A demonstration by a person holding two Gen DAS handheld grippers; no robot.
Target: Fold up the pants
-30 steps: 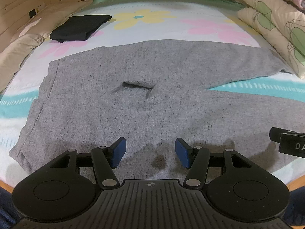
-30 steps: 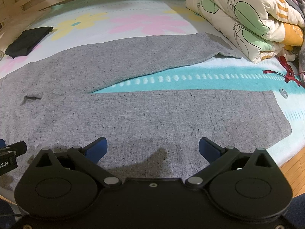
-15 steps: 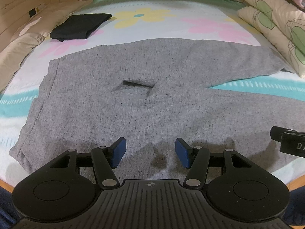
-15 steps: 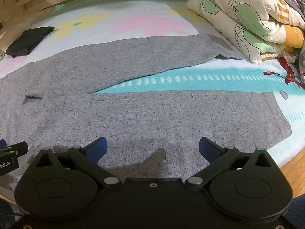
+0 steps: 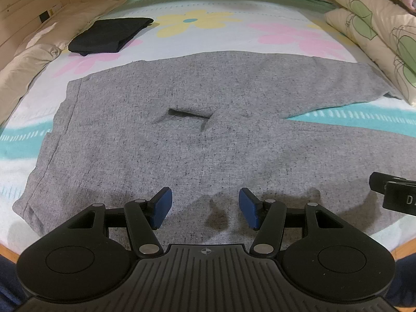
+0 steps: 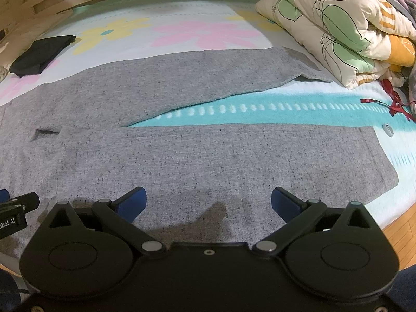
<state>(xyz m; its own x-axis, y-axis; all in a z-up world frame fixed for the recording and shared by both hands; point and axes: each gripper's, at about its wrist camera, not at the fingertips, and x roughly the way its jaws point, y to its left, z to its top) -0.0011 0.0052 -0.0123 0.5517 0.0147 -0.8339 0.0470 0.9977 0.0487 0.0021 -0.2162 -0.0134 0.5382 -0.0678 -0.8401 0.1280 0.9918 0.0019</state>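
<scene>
Left wrist view. Left gripper [image 5: 205, 205] hangs over the near edge of the bed [image 5: 234, 13], its blue pads [image 5: 161, 206] set moderately apart with nothing between them; only grey cloth lies below. The grey pants [image 5: 182, 135] are spread flat across the near half of the bed, waistband toward the left edge, a small crease with a dark slit mid-cloth. Far leg runs toward the right edge, ending just beside the folded floral quilt [image 5: 377, 31]. Folded black garment [image 5: 109, 35] lies near the far left corner, well apart from the pants, beside a cream pillow [image 5: 33, 54]. Tip of the right gripper [image 5: 392, 195] shows at the right margin.

Right wrist view. Right gripper [image 6: 208, 204] hangs over the near leg, jaws spread wide, empty. Both legs of the pants [image 6: 208, 156] fan out toward the right edge of the bed [image 6: 286, 115], a teal strip of sheet showing between them. Near leg's hem lies close to the near right corner. Quilt [image 6: 338, 26] is stacked at the far right; a red ribbon [image 6: 395, 104] lies just below it. Black garment [image 6: 39, 54] sits at far left. Part of the left gripper [image 6: 15, 215] shows at the left margin.
</scene>
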